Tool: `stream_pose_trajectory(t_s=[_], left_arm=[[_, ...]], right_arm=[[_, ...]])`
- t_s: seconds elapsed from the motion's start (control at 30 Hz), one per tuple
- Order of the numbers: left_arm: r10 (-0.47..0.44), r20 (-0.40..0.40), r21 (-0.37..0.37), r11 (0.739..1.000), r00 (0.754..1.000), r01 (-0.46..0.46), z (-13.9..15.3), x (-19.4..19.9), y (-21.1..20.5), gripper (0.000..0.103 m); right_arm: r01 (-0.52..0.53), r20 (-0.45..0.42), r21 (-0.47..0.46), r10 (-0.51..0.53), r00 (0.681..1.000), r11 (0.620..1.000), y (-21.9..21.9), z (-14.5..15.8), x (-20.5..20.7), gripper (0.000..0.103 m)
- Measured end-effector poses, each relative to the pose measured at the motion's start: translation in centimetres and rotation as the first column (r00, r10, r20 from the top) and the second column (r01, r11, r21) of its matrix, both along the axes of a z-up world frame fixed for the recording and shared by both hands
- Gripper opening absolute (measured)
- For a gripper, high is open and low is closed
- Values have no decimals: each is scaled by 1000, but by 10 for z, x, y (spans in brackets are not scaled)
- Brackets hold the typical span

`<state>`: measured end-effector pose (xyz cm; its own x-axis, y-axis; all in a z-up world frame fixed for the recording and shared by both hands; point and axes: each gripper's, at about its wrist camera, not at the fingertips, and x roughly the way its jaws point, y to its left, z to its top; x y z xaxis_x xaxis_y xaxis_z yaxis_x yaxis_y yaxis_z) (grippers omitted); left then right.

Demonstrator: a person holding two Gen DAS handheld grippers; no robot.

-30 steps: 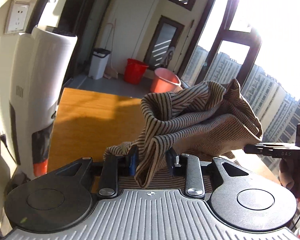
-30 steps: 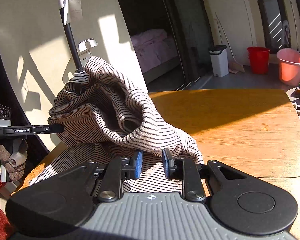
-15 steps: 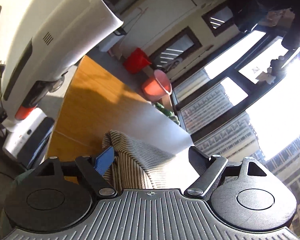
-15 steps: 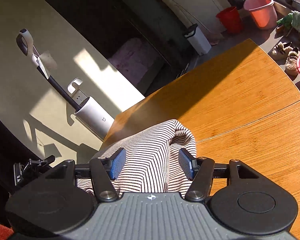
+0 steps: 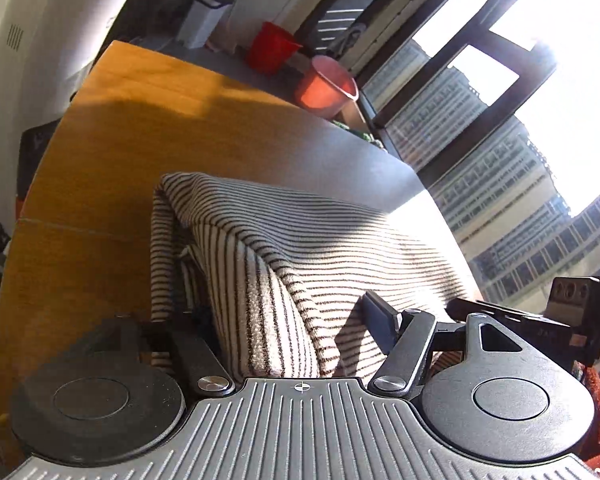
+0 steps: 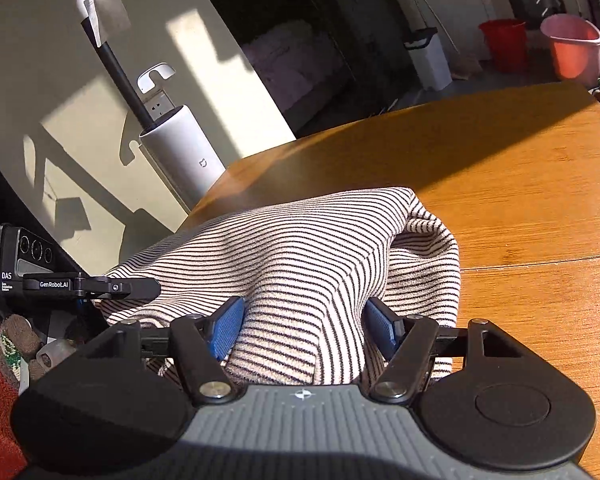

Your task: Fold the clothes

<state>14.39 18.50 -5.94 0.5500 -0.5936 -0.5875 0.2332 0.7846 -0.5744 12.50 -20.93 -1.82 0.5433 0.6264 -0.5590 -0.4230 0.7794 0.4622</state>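
Inspection of both my grippers over the striped garment (image 6: 300, 248), which lies bunched on the near part of the wooden table (image 6: 520, 184). My right gripper (image 6: 304, 324) stands about half open, with a raised ridge of the cloth running up between the blue pads; the left pad looks to brush the fabric, the right pad stands clear, so I record no grip there. My left gripper (image 5: 288, 320) is closing, a fold of the same garment (image 5: 300, 240) between its fingers; the left finger is sunk in shadow behind the cloth, so I cannot say for certain whether it touches. The garment's long axis runs left to right, spanning from one gripper to the other (each gripper shows at the edge of the other's view). The cloth lies directly ahead of and under both sets of fingers, neither hand nearer. I judge the next move depends on pinching both near corners evenly.
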Motion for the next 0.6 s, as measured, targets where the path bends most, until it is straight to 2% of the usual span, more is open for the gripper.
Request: stream_pose_trajectory(t_s=[0.07, 0.13, 0.23, 0.27, 0.43, 0.5, 0.6], left_arm=[[-10, 26, 7, 1000, 1000, 10, -2, 15, -10, 61], [3, 48, 38, 999, 999, -5, 0, 33, -19, 57], [32, 51, 19, 999, 998, -33, 10, 51, -19, 44], [28, 66, 8, 1000, 997, -29, 16, 50, -18, 40], [-19, 161, -36, 999, 987, 25, 43, 15, -7, 39], [-35, 163, -41, 998, 986, 42, 44, -3, -6, 39], [-74, 158, -10, 997, 985, 77, 39, -27, -11, 39]], right_arm=[[9, 30, -29, -8, 1000, 1000, 6, 0, 14, 55], [36, 60, -63, -32, 998, 997, 11, 3, 31, 46], [74, 61, -41, -71, 996, 996, 8, 13, 46, 36], [73, 67, -19, -71, 995, 997, 5, 19, 46, 35], [37, 101, 40, -41, 994, 999, -10, 35, 17, 34], [21, 90, 56, -26, 996, 998, -15, 35, 3, 34], [5, 84, 40, -9, 996, 999, -17, 29, -15, 34]])
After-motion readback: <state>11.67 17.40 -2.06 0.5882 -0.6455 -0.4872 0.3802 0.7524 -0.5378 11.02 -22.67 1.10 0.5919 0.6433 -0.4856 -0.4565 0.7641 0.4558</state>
